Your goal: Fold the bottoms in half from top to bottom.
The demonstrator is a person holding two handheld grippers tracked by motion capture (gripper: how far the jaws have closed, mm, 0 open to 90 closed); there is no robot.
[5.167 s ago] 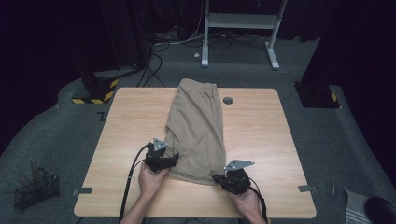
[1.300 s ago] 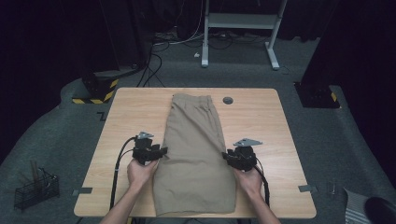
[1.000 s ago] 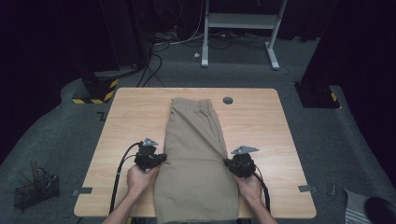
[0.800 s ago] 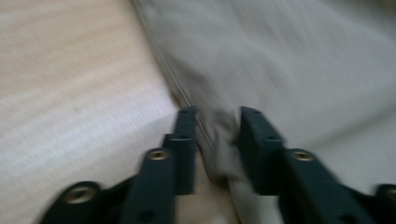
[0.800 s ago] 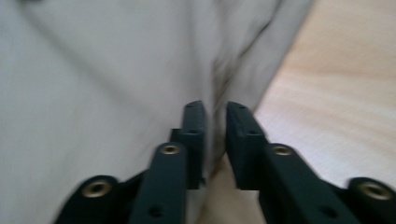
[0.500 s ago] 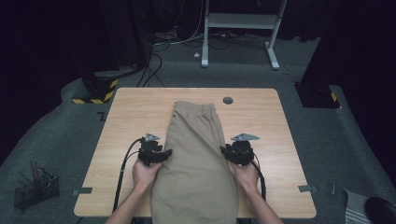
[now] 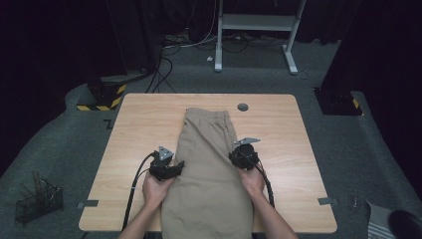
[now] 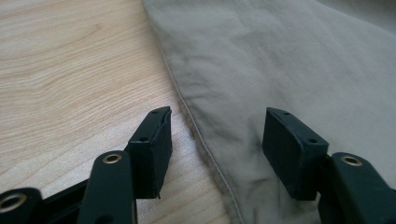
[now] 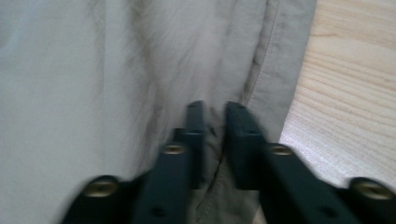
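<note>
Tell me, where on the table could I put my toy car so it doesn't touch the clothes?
Bare wood lies on both sides of the tan garment: a wide strip between it and the table left edge, another toward the right edge. The far strip is free except the small dark disc. It is crowded where the left gripper and right gripper meet the cloth.

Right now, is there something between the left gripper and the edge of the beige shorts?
Nothing visible. The left gripper is open, its jaws on either side of the hem of the beige shorts, with bare table beside it.
</note>
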